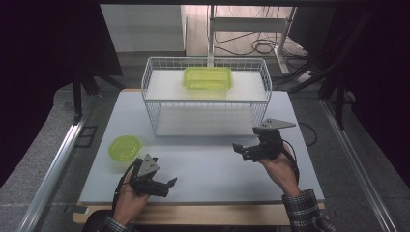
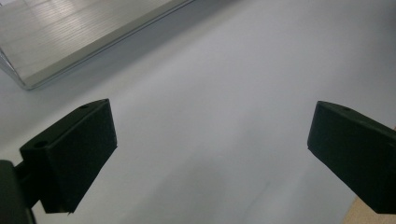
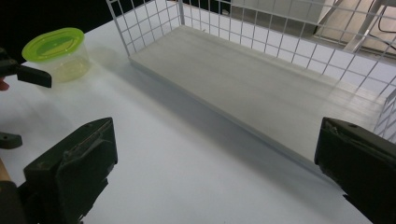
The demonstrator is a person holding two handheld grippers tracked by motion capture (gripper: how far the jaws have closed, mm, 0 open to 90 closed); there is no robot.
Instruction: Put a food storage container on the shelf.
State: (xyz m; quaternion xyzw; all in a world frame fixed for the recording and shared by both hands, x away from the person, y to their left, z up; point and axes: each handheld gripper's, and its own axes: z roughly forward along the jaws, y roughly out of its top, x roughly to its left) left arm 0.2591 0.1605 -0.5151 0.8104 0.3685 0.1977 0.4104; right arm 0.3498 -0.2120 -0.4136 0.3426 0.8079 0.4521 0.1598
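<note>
Since both tongs are spread apart and empty, the left tongs (image 1: 159, 186) sit nearest the round green-lidded tub (image 1: 124, 147), which stands on the bench (image 1: 203, 164) just left of the wire rack (image 1: 205, 96). Swing them toward it, straddle the body below the lid, and close gently; keep the right tongs (image 1: 244, 151) clear.

Dim, dark surroundings; soft overhead light on white table (image 1: 203, 164), jaws blurred

No readable txt, labels, brands or nos. anywhere on the items in view.
</note>
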